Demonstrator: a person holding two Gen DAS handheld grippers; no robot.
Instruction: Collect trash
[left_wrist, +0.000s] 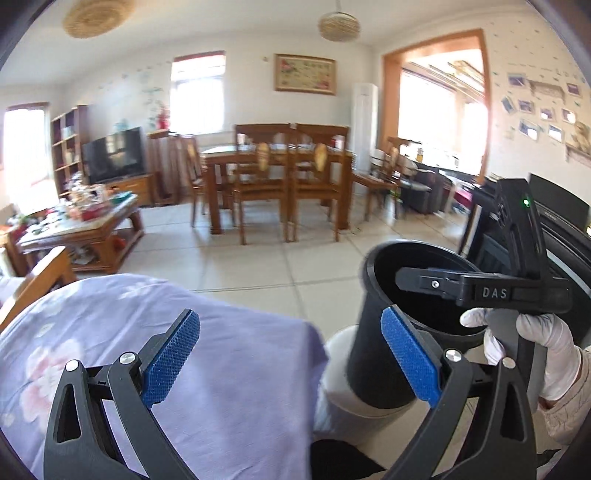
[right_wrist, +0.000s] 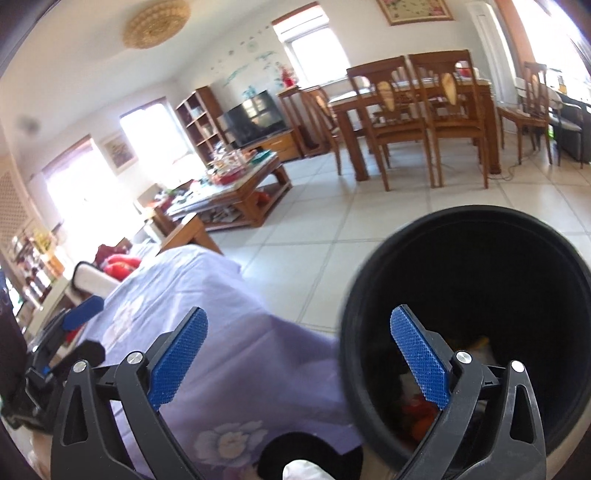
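1. The jaws of the left gripper (left_wrist: 291, 363) stand spread wide with nothing between the pads. The jaws of the right gripper (right_wrist: 299, 363) are just as wide and also hold nothing.
2. The task's thing is the black bin (right_wrist: 469, 325), which stands just past the corner of the bed. In the right wrist view its mouth is open, and scraps lie at the bottom, one red (right_wrist: 419, 413) and some pale; they are too dim to name.
3. My judgement: some trash is already in, and both grippers are free for the next piece.
4. In the left wrist view the right gripper hangs over the bin's rim, carried by a hand in a white glove (left_wrist: 546, 350).
5. The bed's lilac flowered sheet (left_wrist: 177, 354) looks bare where it shows, so this spot seems done.
6. Farther off, a low wooden bench (right_wrist: 240, 192) is crowded with small things. Whether any of them is trash I cannot tell; that is likely what is left.
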